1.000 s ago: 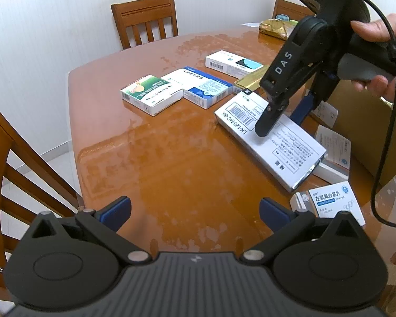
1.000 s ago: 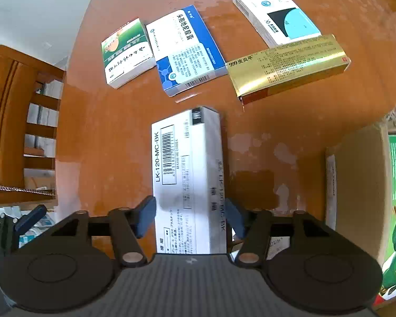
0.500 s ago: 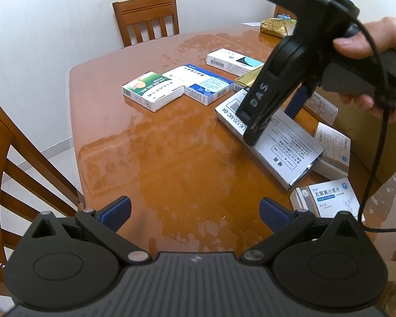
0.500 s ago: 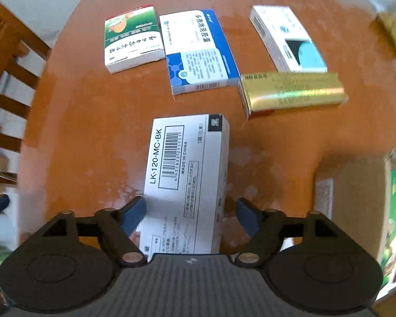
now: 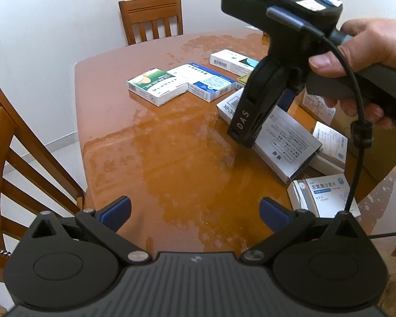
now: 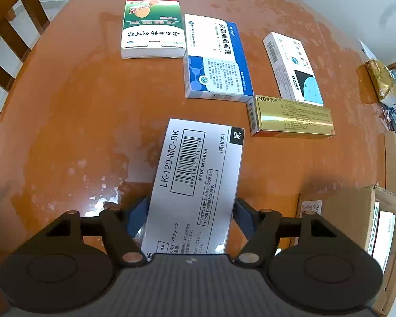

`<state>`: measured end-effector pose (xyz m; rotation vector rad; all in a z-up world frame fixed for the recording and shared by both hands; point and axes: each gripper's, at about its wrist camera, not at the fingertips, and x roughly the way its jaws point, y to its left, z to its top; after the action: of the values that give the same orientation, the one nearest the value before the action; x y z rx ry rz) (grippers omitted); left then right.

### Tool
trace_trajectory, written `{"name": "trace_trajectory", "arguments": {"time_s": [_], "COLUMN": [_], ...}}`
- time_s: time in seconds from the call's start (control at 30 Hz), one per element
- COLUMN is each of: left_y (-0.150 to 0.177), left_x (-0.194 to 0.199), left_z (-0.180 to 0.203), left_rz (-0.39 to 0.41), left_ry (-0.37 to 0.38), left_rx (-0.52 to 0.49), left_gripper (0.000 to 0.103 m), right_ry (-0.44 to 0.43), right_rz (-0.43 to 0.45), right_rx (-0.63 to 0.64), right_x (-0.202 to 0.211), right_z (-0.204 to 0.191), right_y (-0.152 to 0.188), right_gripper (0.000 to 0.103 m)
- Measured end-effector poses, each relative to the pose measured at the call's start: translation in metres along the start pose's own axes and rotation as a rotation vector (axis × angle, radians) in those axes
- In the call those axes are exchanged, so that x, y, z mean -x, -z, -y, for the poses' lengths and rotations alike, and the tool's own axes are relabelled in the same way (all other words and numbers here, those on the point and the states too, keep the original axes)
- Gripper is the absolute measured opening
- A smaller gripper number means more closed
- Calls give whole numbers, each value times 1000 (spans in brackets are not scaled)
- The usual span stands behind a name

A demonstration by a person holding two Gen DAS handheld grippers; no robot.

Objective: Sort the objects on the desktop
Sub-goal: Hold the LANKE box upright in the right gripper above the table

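A long white box marked LK-120-MC-BK (image 6: 195, 179) lies flat on the brown table (image 6: 79, 121). My right gripper (image 6: 190, 211) points steeply down over its near end. Its jaws are closing with the box between them, and the blue pads (image 6: 136, 216) stand close by the box's long sides. In the left wrist view a hand holds the right gripper (image 5: 266, 119) over the white box (image 5: 285, 137). My left gripper (image 5: 195, 211) hangs open above bare table with nothing between its fingers.
Beyond the white box lie a green-and-white box (image 6: 151, 26), a blue-and-white box (image 6: 216, 58), a white-and-teal box (image 6: 293, 68) and a gold box (image 6: 290, 116). A cardboard carton (image 6: 338, 211) stands at the right. A small medicine box (image 5: 324, 195) lies near it. Wooden chairs (image 5: 151, 18) ring the table.
The right gripper has slid leftwards along the white box and rolled, so the box now looks slanted between its jaws, which stand wider than a second ago. The left gripper has kept still.
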<state>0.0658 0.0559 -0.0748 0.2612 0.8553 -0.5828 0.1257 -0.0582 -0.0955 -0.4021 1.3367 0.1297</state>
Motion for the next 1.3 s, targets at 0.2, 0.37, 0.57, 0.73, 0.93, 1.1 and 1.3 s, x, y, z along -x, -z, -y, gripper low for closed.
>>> {"name": "trace_trajectory", "arguments": {"time_s": [0.2,0.37,0.57,0.73,0.93,1.1,1.3], "left_y": [3,5,9,11,17,20,23], "left_x": [2,4,8,11,12,13,12], "left_z": [-7,-8,-5,-6,-10,-14,-18], "left_rz": [2,-1,-7,-8,-11,-15,-17], "left_ry": [-7,-11,-13,-19,-28,-31,-31], "left_rx": [23,19,15,18,35,45,51], "left_gripper": [103,103,103,103,103,103,103], "right_ry": [-104,-118,-106,-101,-102,-108,-137], "right_rz": [19,28,30,36,22,-5,-39], "right_rx": [61,88,59,10,-16,-48,-90], "right_x": [7,8,8,6,-2,-6,-14], "right_z": [-5,-14,-15,-15,-15,-13,-7], "right_y": [5,6,5,3,5,5,7], "right_gripper": [73,74,74,74,74,87,97]}}
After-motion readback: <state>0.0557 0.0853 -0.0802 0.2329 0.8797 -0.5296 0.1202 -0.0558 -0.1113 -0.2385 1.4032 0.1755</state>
